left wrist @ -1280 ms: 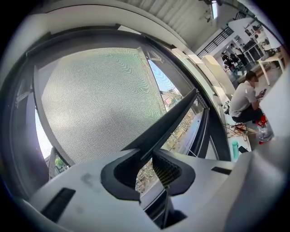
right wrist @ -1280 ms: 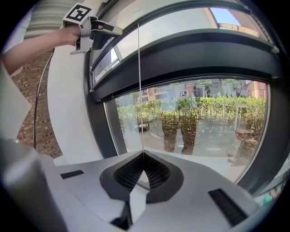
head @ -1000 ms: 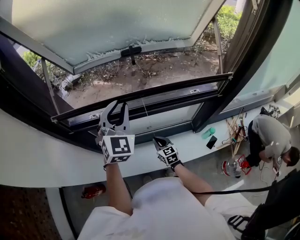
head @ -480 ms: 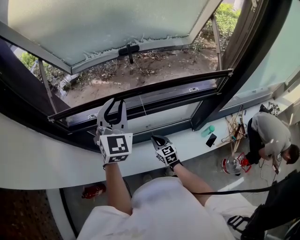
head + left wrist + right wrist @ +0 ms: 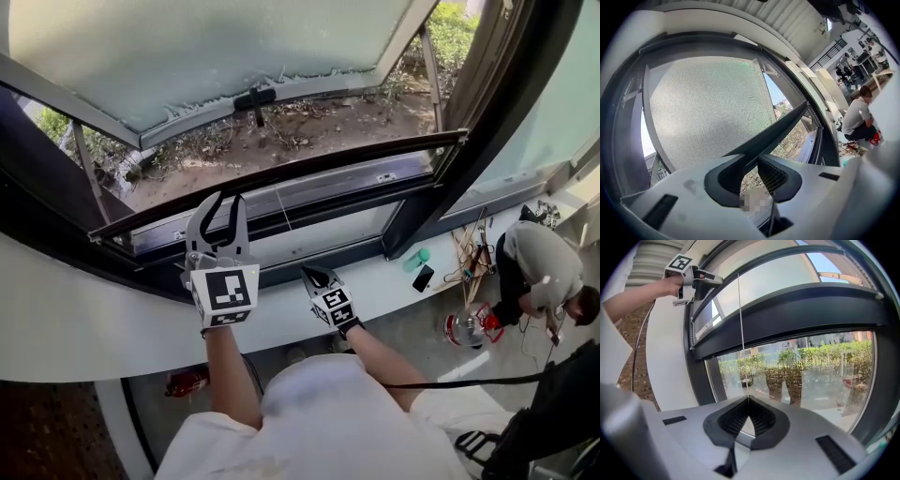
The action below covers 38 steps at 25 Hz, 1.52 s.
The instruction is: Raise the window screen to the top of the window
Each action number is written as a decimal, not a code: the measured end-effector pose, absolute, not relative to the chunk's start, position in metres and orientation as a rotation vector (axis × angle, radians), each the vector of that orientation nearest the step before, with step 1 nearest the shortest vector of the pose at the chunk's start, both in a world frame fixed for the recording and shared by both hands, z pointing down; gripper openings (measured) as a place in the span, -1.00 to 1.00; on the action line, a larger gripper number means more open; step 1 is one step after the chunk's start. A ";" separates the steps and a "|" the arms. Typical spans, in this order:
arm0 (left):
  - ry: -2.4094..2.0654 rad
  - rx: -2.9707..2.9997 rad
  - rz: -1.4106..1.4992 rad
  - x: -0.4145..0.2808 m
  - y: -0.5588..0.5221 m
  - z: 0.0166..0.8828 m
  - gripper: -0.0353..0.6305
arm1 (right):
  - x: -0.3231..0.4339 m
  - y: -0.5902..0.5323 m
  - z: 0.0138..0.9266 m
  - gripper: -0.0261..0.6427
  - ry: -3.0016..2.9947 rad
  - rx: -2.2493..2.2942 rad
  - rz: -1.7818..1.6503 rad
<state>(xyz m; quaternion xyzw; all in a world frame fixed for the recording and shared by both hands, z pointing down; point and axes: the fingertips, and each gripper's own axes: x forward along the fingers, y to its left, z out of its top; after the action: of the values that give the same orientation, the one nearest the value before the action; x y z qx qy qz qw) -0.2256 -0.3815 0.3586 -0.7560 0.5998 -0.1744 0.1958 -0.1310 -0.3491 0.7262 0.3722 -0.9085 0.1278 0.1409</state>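
In the head view, the dark screen bar (image 5: 375, 157) has gone up a little, toward 12 o'clock. The left gripper (image 5: 223, 197), with its fingers (image 5: 778, 176) apart on each side of the bar, has gone up with it toward 11 o'clock. The right gripper (image 5: 307, 271), pinching the thin cord (image 5: 741, 324), has slid a bit toward 10 o'clock.

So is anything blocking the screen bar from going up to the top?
Nothing I can see. Above the screen bar there is only its own mesh, up to the window frame. The left gripper, jaws open, is right at the bar; the right gripper is shut on the cord.
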 end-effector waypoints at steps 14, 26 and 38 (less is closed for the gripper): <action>1.644 -2.046 -0.455 -0.225 -0.379 0.318 -0.71 | -0.145 -0.361 0.687 -0.92 -2.701 1.059 0.261; 1.645 -2.027 -0.321 -0.227 -0.373 0.301 -0.70 | -0.142 -0.366 0.675 -0.92 -2.720 1.083 0.221; 1.847 -2.124 -0.110 -0.244 -0.357 0.319 -0.70 | -0.147 -0.360 0.668 -0.92 -2.733 1.068 0.197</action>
<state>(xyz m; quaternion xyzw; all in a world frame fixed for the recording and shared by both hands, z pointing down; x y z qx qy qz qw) -0.2436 -0.3570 0.3192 -0.7440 0.6471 -0.0387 0.1618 -0.1473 -0.3605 0.6681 0.3612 -0.9247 0.0666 0.1002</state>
